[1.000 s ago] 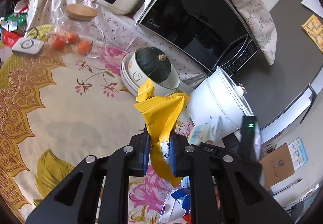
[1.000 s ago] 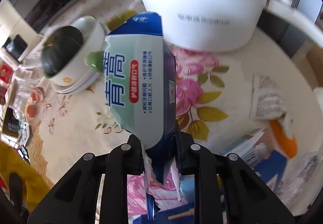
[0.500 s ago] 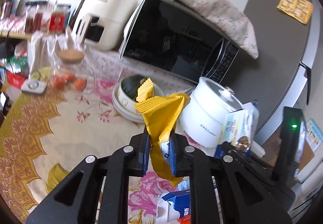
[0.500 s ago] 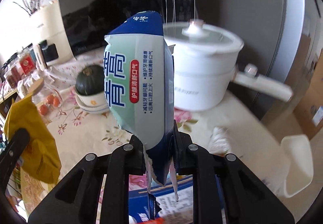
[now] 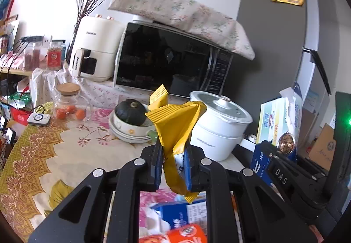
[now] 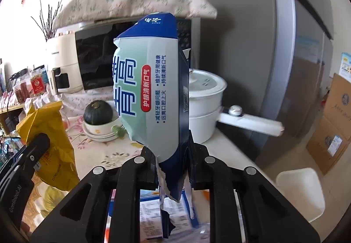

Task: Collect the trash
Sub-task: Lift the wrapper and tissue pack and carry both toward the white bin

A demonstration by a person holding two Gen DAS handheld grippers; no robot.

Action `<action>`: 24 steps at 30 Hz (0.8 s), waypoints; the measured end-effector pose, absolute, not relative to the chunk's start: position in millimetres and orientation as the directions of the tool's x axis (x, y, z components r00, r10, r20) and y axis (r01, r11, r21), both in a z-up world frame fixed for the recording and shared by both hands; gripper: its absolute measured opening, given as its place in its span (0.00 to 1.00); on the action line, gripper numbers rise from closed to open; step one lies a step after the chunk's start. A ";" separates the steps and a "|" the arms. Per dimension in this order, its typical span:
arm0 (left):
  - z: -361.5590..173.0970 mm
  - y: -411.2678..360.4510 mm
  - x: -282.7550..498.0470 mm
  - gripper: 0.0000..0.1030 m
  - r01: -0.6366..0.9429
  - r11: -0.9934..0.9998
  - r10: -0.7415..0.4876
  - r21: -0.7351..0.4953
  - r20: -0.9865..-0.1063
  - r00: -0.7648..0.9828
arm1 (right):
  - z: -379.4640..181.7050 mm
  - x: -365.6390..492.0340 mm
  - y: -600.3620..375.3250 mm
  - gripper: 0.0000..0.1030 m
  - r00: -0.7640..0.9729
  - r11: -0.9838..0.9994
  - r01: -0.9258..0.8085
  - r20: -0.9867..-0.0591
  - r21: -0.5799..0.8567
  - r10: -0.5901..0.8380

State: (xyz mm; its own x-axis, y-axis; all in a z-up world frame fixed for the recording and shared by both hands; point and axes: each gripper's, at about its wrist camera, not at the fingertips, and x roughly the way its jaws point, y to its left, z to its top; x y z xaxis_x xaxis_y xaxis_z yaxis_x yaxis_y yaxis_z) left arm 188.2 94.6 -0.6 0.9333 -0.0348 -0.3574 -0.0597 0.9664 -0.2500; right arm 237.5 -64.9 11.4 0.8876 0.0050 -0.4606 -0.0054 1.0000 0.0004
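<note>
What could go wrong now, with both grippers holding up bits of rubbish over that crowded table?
The right gripper pinches the torn blue carton only at its ragged bottom edge, so it may tear or slip out. The left gripper grips the crumpled yellow wrapper low down; it could slide free. A careless swing might also knock the white pot or its long handle.

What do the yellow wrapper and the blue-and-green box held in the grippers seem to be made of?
Yellow wrapper: probably thin plastic film, matte; it crumples and has a zigzag-cut edge.
Blue-and-green box: likely printed cardboard, slightly glossy; its flat panels are buckled and its ends torn.
</note>
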 end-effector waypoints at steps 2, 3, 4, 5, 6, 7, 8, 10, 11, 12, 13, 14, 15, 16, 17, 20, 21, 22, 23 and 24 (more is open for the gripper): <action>1.4 81.5 184.7 0.15 -0.041 0.967 -0.052 -0.252 -0.351 0.935 | 14.8 228.6 -77.6 0.17 0.899 1.000 0.009 -0.438 -0.012 -0.013; 2.3 74.6 183.4 0.15 -0.030 0.966 -0.064 -0.256 -0.349 0.935 | 16.9 223.6 -86.2 0.17 0.904 1.000 0.020 -0.426 -0.018 -0.026; 2.8 70.2 182.6 0.15 -0.022 0.966 -0.072 -0.258 -0.349 0.934 | 18.4 220.2 -92.1 0.17 0.908 0.999 0.030 -0.418 -0.020 -0.035; 3.9 61.3 181.4 0.16 -0.008 0.966 -0.085 -0.259 -0.348 0.934 | 20.2 217.1 -99.0 0.17 0.910 0.999 0.039 -0.412 -0.021 -0.044; 5.0 53.4 180.7 0.16 0.003 0.967 -0.095 -0.256 -0.347 0.933 | 22.3 213.1 -109.2 0.17 0.913 0.998 0.053 -0.404 -0.024 -0.058; 6.1 45.8 179.6 0.15 0.014 0.968 -0.104 -0.252 -0.346 0.932 | 23.7 210.0 -116.8 0.17 0.914 0.998 0.063 -0.400 -0.025 -0.068; 7.1 37.9 178.9 0.16 0.026 0.968 -0.114 -0.249 -0.345 0.932 | 25.2 207.2 -124.3 0.17 0.915 0.997 0.073 -0.396 -0.024 -0.077; 10.0 20.5 177.8 0.15 0.054 0.968 -0.138 -0.245 -0.342 0.929 | 26.8 201.5 -143.3 0.17 0.915 0.995 0.099 -0.392 -0.021 -0.099; 11.1 13.8 177.8 0.15 0.065 0.968 -0.149 -0.244 -0.342 0.928 | 26.9 199.3 -151.7 0.17 0.913 0.994 0.110 -0.393 -0.023 -0.110; 12.8 5.1 178.0 0.15 0.080 0.967 -0.163 -0.244 -0.343 0.925 | 27.0 197.0 -159.8 0.17 0.911 0.992 0.122 -0.393 -0.024 -0.121; 13.7 -0.3 177.8 0.15 0.089 0.966 -0.171 -0.244 -0.343 0.923 | 26.9 194.4 -169.5 0.17 0.910 0.990 0.136 -0.392 -0.027 -0.136; 15.2 -9.6 177.6 0.15 0.105 0.964 -0.187 -0.243 -0.343 0.920 | 26.8 191.8 -179.1 0.17 0.908 0.988 0.151 -0.391 -0.029 -0.150; 16.2 -17.1 177.3 0.15 0.117 0.963 -0.198 -0.242 -0.343 0.918 | 26.8 189.7 -185.6 0.17 0.907 0.987 0.160 -0.391 -0.029 -0.159; 17.2 -25.5 177.1 0.16 0.130 0.962 -0.209 -0.240 -0.343 0.916 | 27.0 187.3 -195.7 0.17 0.903 0.984 0.175 -0.393 -0.029 -0.172; 18.1 -37.3 177.3 0.16 0.150 0.959 -0.229 -0.242 -0.344 0.911 | 26.9 185.8 -203.3 0.17 0.901 0.982 0.186 -0.394 -0.030 -0.183; 18.5 -63.6 178.4 0.16 0.189 0.949 -0.272 -0.252 -0.352 0.895 | 26.3 179.1 -231.7 0.18 0.892 0.973 0.228 -0.395 -0.028 -0.220; 18.2 -71.9 179.3 0.16 0.201 0.946 -0.284 -0.253 -0.356 0.890 | 25.6 176.9 -237.3 0.18 0.889 0.971 0.237 -0.396 -0.027 -0.229; 17.7 -80.7 180.6 0.16 0.213 0.943 -0.298 -0.255 -0.361 0.884 | 24.9 174.4 -247.5 0.18 0.885 0.967 0.252 -0.399 -0.027 -0.241; 16.6 -91.1 182.3 0.16 0.229 0.937 -0.317 -0.262 -0.369 0.874 | 24.0 172.2 -255.5 0.18 0.881 0.964 0.264 -0.401 -0.027 -0.252; 15.3 -100.4 184.2 0.16 0.242 0.932 -0.335 -0.271 -0.378 0.863 | 23.3 170.8 -262.7 0.18 0.877 0.961 0.275 -0.402 -0.030 -0.264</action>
State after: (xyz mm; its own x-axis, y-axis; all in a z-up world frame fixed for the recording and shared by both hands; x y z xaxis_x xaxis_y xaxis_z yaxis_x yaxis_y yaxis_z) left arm 184.2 -100.4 15.3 0.8634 -0.3345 -0.3778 0.2424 0.9316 -0.2708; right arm 170.8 -262.7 23.3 0.8769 -0.2640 -0.4018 0.2755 0.9608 -0.0302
